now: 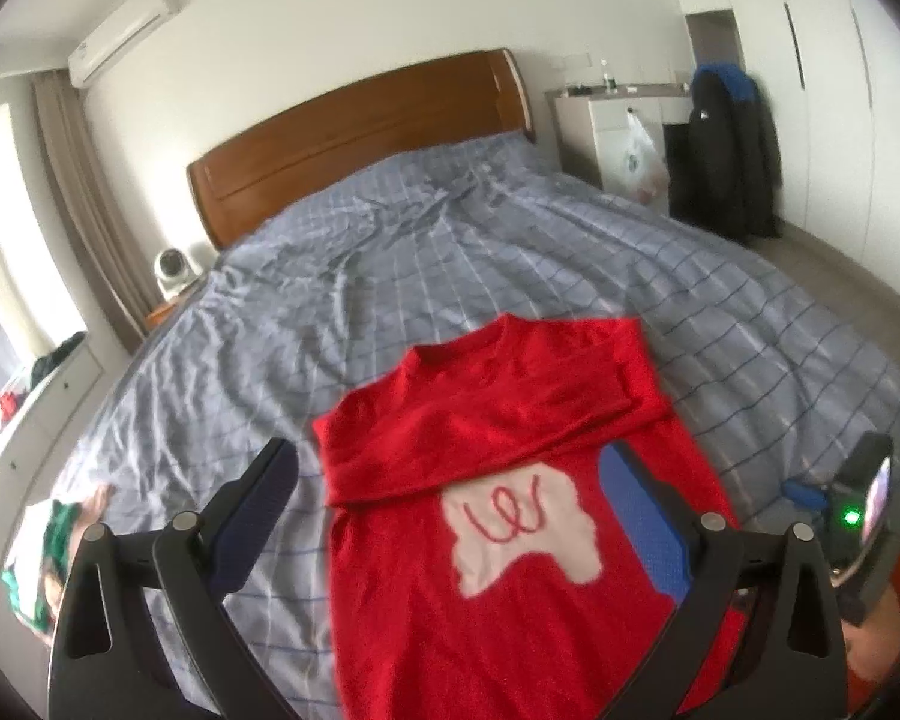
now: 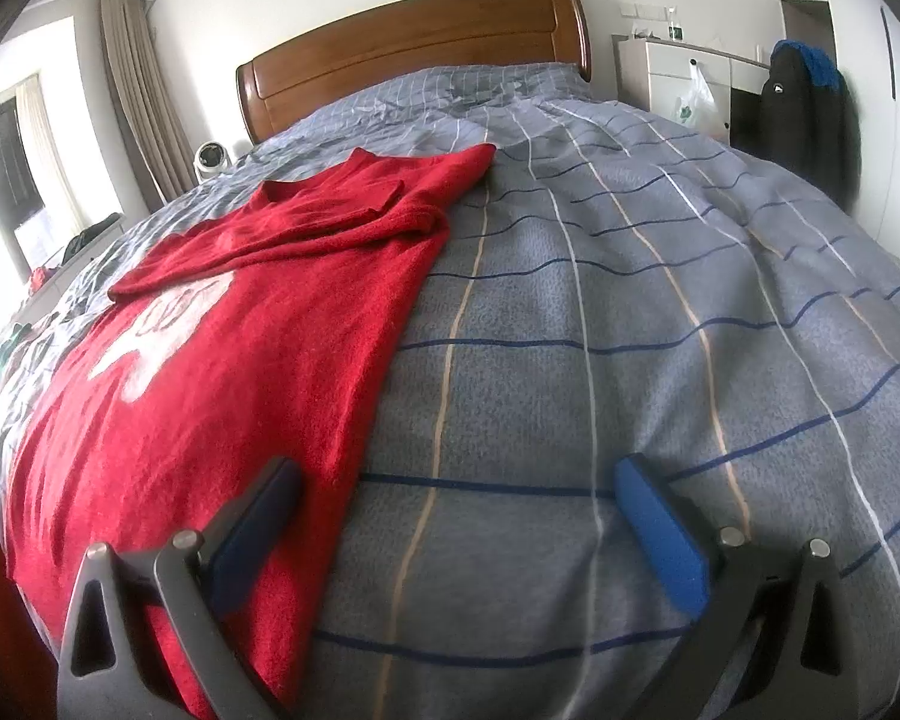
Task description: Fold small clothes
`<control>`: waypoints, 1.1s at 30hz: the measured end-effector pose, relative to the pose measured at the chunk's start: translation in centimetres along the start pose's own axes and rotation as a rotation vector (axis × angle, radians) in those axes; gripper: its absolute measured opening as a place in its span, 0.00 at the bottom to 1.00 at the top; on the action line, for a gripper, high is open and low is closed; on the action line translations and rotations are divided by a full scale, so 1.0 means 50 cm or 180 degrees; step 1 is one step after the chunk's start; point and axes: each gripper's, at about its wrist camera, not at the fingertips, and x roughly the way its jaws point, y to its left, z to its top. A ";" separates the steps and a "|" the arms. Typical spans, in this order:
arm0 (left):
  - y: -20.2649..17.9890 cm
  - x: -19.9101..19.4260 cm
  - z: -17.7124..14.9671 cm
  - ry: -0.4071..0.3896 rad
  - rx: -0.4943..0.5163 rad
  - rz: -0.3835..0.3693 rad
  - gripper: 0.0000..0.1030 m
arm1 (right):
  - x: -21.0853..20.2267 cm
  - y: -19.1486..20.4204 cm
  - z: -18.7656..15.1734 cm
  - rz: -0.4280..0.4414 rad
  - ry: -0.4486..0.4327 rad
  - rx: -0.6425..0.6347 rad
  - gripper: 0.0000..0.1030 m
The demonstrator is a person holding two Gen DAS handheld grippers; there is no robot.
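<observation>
Lying flat for folding, the red sweater (image 1: 498, 570) has a sleeve crossed toward nine o'clock; left gripper (image 1: 450, 516) and right gripper (image 2: 456, 522) gape wide, empty

Both wrist views share bed (image 1: 510, 240).

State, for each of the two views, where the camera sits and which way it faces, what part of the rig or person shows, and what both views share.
Left wrist: sits on the left gripper, above the red sweater, facing the headboard; open jaws and the right gripper show.
Right wrist: sits on the right gripper, low at the sweater's right edge, facing the headboard; open jaws show.
Shared: sweater, checked duvet, headboard, dark jacket.
</observation>
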 end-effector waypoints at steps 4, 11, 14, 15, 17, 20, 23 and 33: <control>0.010 -0.027 0.004 -0.0045 -0.0041 -0.0030 0.98 | 0.000 0.003 -0.001 -0.0018 -0.0009 -0.0009 1.00; 0.028 -0.049 0.009 -0.0021 -0.0147 -0.0067 0.98 | 0.000 0.003 -0.001 -0.0023 -0.0015 -0.0012 1.00; 0.029 -0.051 0.010 0.0002 -0.0183 -0.0098 0.98 | 0.000 0.003 -0.001 -0.0022 -0.0015 -0.0011 1.00; 0.028 -0.052 0.010 0.0008 -0.0185 -0.0099 0.98 | 0.000 0.003 -0.001 -0.0022 -0.0015 -0.0011 1.00; 0.027 -0.051 0.010 0.0021 -0.0185 -0.0102 0.98 | 0.000 0.003 -0.001 -0.0022 -0.0015 -0.0011 1.00; 0.027 -0.050 0.009 0.0043 -0.0193 -0.0121 0.98 | 0.000 0.003 -0.001 -0.0023 -0.0016 -0.0011 1.00; 0.027 -0.048 0.007 0.0075 -0.0216 -0.0155 0.98 | 0.000 0.003 -0.002 -0.0023 -0.0016 -0.0011 1.00; 0.027 -0.051 0.001 0.0112 -0.0236 -0.0180 0.98 | 0.001 0.003 -0.002 -0.0023 -0.0016 -0.0010 1.00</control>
